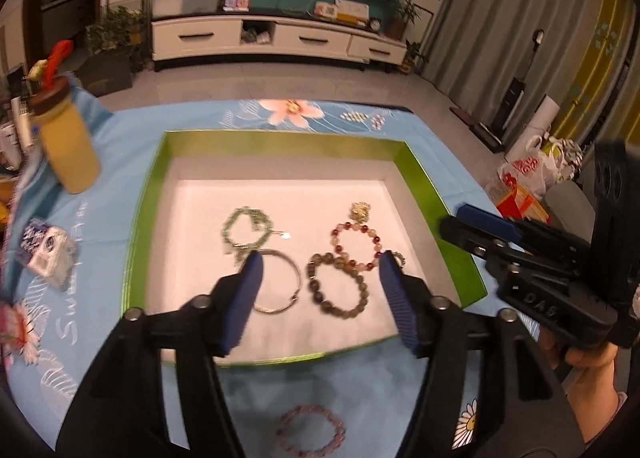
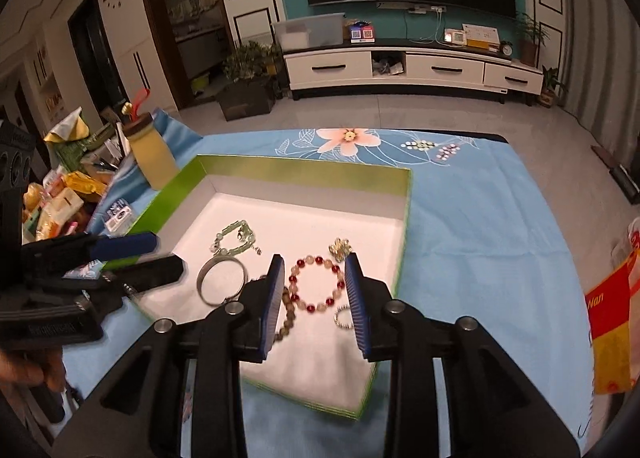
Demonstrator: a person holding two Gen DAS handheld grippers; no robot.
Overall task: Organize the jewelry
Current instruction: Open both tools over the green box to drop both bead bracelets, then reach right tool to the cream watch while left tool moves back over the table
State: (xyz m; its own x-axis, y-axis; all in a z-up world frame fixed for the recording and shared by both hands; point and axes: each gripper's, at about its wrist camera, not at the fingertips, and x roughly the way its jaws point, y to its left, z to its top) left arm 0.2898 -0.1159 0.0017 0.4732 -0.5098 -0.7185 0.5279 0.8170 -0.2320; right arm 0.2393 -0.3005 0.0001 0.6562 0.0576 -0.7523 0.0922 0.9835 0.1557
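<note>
A green-walled tray (image 1: 424, 174) with a white floor holds a green bead bracelet (image 1: 245, 227), a silver bangle (image 1: 280, 281), a dark bead bracelet (image 1: 338, 285), a red-and-pale bead bracelet with a gold charm (image 1: 356, 244) and a small silver ring (image 2: 343, 316). A pink bead bracelet (image 1: 310, 432) lies on the blue cloth in front of the tray. My left gripper (image 1: 320, 272) is open and empty above the tray's near half. My right gripper (image 2: 315, 272) is open and empty above the red-and-pale bracelet (image 2: 318, 284); it also shows at the tray's right edge in the left wrist view (image 1: 454, 220).
A yellow jar with a brown lid (image 1: 66, 142) stands left of the tray, with a small box (image 1: 46, 254) near it. Snack packets (image 2: 60, 194) crowd the table's left end. The blue floral cloth (image 2: 480, 226) covers the table; bags (image 1: 532, 174) sit on the floor to the right.
</note>
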